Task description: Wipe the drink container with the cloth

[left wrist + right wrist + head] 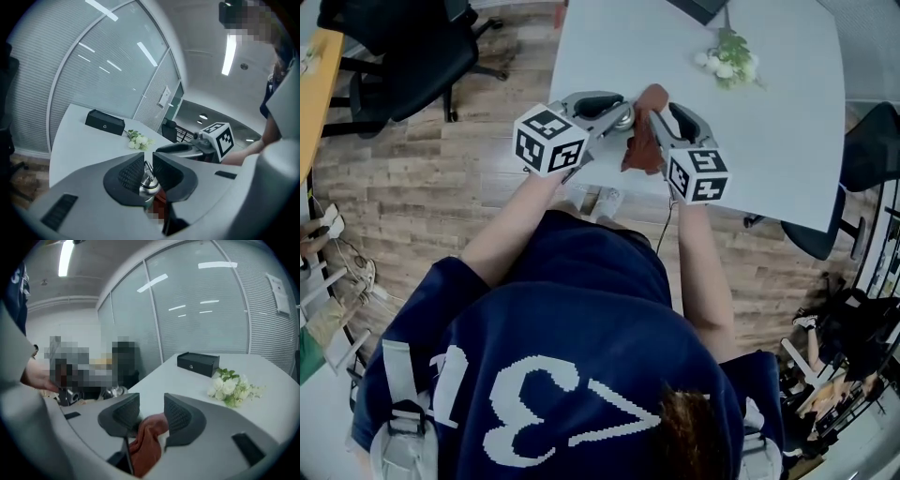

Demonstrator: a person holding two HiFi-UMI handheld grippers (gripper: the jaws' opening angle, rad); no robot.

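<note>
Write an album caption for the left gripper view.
The left gripper pinches the top of the drink container; flowers and a black box lie on the table behind.

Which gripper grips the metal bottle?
The left gripper: its jaws pinch the top of the bottle, while those of the right gripper stand apart with the cloth between them.

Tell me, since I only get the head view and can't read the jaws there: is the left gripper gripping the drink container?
Observer: Yes. In the left gripper view the left gripper is closed on the top of the silver drink container.
Operator: And the cloth?
Observer: The right gripper view shows the right gripper with its jaws apart and the reddish cloth lying loose between them.
</note>
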